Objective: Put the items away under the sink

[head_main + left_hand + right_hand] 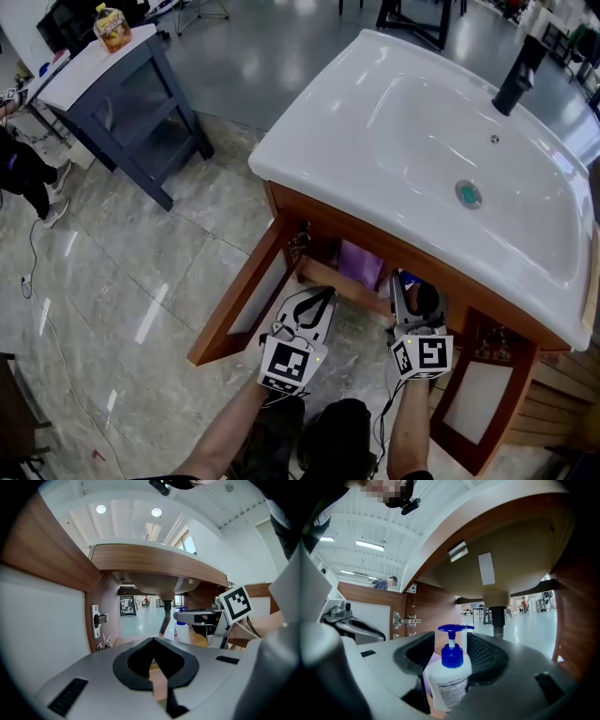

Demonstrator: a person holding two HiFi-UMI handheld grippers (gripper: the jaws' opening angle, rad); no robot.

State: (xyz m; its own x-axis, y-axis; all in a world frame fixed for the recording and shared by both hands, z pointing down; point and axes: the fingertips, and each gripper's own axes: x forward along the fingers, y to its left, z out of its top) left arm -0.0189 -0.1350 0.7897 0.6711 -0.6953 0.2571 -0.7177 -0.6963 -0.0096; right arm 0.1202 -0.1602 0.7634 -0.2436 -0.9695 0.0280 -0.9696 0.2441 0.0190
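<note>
Right gripper (451,641) has its jaws apart around the pump bottle (447,677), which stands inside the cabinet (426,606) under the sink (309,141). The pads look clear of it. If you draw back crooked, a jaw could catch the bottle's shoulder and tip it, because it sits nearer one pad. Your right hand points level into the cabinet. Left gripper (154,641), jaws together and empty, hangs beside it, tilted slightly down, near the open door (234,305).
</note>
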